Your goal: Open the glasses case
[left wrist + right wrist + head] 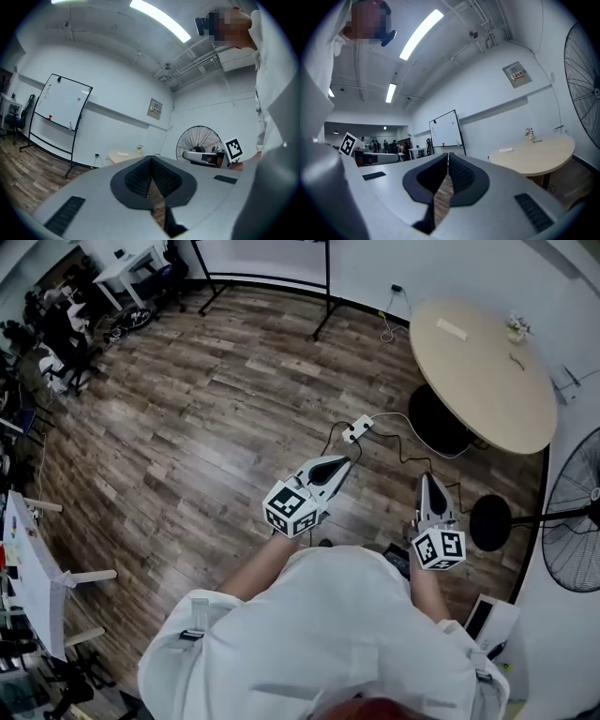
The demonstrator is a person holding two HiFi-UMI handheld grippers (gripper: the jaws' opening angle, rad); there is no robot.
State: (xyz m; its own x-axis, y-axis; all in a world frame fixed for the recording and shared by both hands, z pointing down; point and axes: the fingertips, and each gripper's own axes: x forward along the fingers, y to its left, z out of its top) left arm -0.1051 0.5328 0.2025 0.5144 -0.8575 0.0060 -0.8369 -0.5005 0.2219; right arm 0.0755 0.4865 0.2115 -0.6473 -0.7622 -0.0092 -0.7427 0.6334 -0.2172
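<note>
I see no glasses case that I can name for certain. A small white flat object (451, 329) lies on the round beige table (483, 371), too small to identify; it also shows as the white object (505, 150) in the right gripper view. Both grippers are held in the air at waist height in front of the person's white shirt (328, 634). My left gripper (349, 462) (151, 159) is shut with nothing between its jaws. My right gripper (427, 479) (448, 154) is likewise shut and holds nothing. Both point toward the wooden floor and the far wall.
A power strip (357, 428) with cables lies on the floor ahead. A black standing fan (577, 512) is at the right, its round base (489, 522) near my right gripper. A whiteboard (61, 103) on a stand is at the far wall. A white table (28, 568) stands at the left.
</note>
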